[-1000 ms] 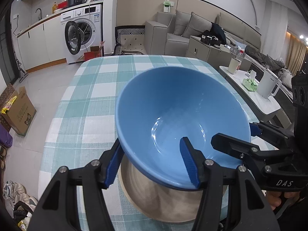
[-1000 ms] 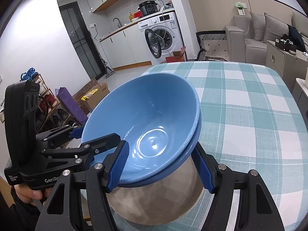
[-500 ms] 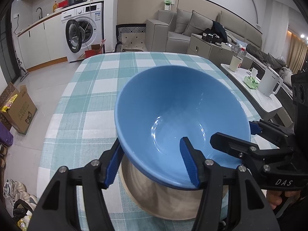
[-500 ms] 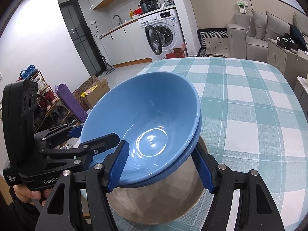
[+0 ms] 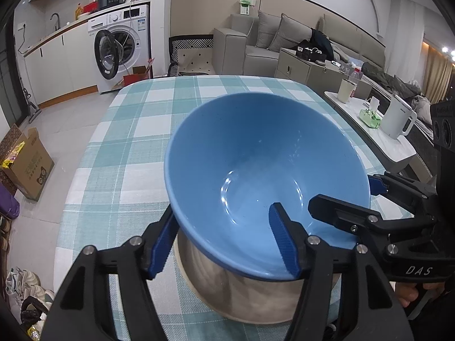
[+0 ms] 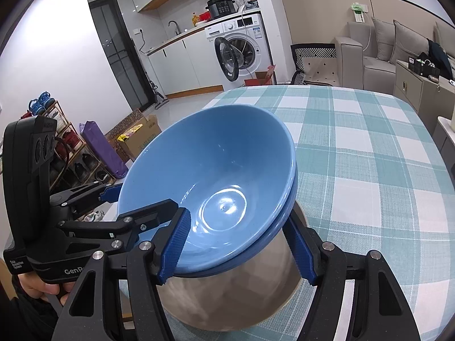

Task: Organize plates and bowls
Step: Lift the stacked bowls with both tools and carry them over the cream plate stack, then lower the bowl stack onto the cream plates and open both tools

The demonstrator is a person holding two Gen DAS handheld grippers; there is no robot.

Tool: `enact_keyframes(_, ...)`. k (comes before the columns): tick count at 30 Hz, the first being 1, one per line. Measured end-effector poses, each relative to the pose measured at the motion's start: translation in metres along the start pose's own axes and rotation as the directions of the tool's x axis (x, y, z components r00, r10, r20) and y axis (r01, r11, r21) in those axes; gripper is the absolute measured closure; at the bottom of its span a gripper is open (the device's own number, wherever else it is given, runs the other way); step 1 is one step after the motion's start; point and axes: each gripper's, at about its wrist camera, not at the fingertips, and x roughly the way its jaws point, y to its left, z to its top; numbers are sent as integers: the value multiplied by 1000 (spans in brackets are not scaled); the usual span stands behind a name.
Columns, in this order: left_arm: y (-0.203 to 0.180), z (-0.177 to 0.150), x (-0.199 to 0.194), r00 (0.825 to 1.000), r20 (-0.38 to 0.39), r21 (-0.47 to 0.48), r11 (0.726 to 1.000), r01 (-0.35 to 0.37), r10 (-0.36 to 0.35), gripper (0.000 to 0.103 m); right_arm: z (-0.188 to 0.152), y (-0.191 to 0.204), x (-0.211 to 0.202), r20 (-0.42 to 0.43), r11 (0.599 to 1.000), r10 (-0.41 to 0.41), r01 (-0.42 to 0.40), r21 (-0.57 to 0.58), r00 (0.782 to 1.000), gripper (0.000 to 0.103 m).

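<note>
Blue bowl (image 5: 256,159): big, round and smooth, light blue inside, with a shiny spot at the bottom. It fills the middle of both views and tilts a little.
Second blue rim (image 6: 291,196): in the right wrist view a second blue edge peeks out just under the top bowl, so two blue bowls sit one inside the other.
Beige bowl (image 5: 250,295): pale, tan and wide. It sits under the blue ones, low in the frame, on the table.
Table (image 5: 125,153): covered with a cloth of green and white squares.
Left gripper (image 5: 224,238): its two blue fingers stand on each side of the blue bowl's near rim, one outside, one inside. Its jaws have just been opening. If the pads touch the rim cannot be told.
Right gripper (image 6: 241,244): one blue finger is inside the bowl and one is outside, beside the stack. The jaws are apart with the rim between them. If they squeeze it cannot be told.
Hands: a bit of a hand (image 6: 37,284) holds the left gripper's handle at the lower left of the right wrist view.
Room behind: a washing machine (image 5: 122,42) at the upper left and a grey sofa (image 5: 264,42) at the top.
</note>
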Motion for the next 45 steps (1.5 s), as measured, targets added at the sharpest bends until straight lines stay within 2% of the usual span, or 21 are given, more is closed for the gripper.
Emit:
enact_keyframes(7, -3, -1, 0, 1000, 0, 5, 1000, 1, -1, 36, -1, 1, 0, 2, 1000, -3, 3, -3, 1000, 33)
enact_keyframes(10, -3, -1, -2, 1000, 12, 16, 1000, -11, 11, 28, -2, 1, -2, 4, 1000, 5, -5, -12, 1000, 31)
enact_keyframes(11, -4, 0, -4, 999, 23, 23, 999, -24, 23, 25, -1, 0, -3, 8, 1000, 5, -5, -14, 1000, 29)
enact_keyframes(13, -4, 1, -9, 999, 42, 33, 999, -29, 28, 23, 0, -1, -8, 29, 1000, -4, 4, -18, 1000, 17)
enact_keyframes(15, 0, 4, -14, 998, 58, 30, 999, -28, 26, 12, 2, -2, -12, 51, 1000, -9, 10, -22, 999, 13)
enact_keyframes(20, 8, 7, -27, 994, 110, 20, 999, -33, 30, 0, 7, -5, -26, 100, 999, -17, 21, -36, 995, 2)
enact_keyframes(31, 23, -11, -44, 976, 203, 30, 996, -86, 78, 0, -14, -8, -50, 188, 990, -31, 57, -132, 982, 1)
enact_keyframes(38, 27, -36, -55, 955, 278, 29, 993, -112, 99, 0, -33, -16, -58, 227, 992, -5, 33, -119, 974, 1)
enact_keyframes(42, 26, -47, -57, 950, 291, 44, 991, -128, 110, 0, -41, -16, -58, 236, 992, 3, 27, -126, 972, 1)
enact_keyframes(45, 30, -53, -58, 945, 308, 13, 993, -120, 110, 0, -47, -15, -57, 234, 990, -2, 35, -137, 972, 1)
